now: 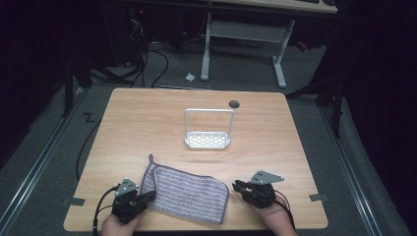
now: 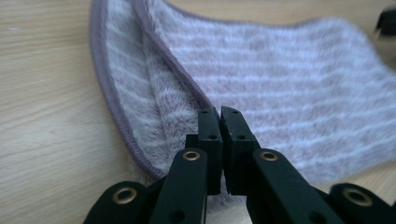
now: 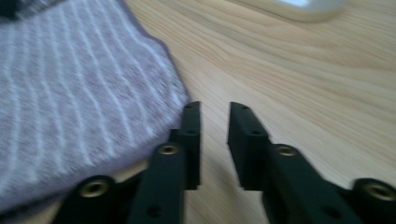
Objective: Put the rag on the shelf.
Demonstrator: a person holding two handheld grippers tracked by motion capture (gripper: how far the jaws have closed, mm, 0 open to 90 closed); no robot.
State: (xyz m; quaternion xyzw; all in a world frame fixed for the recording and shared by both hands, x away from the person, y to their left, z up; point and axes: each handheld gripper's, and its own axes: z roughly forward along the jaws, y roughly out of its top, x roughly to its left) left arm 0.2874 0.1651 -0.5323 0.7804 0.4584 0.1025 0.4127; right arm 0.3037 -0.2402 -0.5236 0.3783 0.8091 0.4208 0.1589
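striped cloth (image 1: 186, 192) lies flat at table (image 1: 147, 118) near edge, long axis left-right, between both tools. left tool (image 2: 219, 116) closed, tips over its folded left hem, nearer. right tool (image 3: 214, 122) slightly open, empty, just off right corner.

The room is dim, its edges falling into black on both sides. A square wooden table (image 1: 147, 123) with pale grain stands lit in the middle, a round dark grommet (image 1: 234, 103) near its far edge. The floor (image 1: 236, 73) is grey carpet. Metal rails (image 1: 39, 162) run along it on either side of the table. Beyond stands a desk (image 1: 275, 5) on a white frame (image 1: 246, 34). Black cables (image 1: 147, 54) trail over the floor at the far left, and a white scrap (image 1: 190, 76) lies near the frame's foot.
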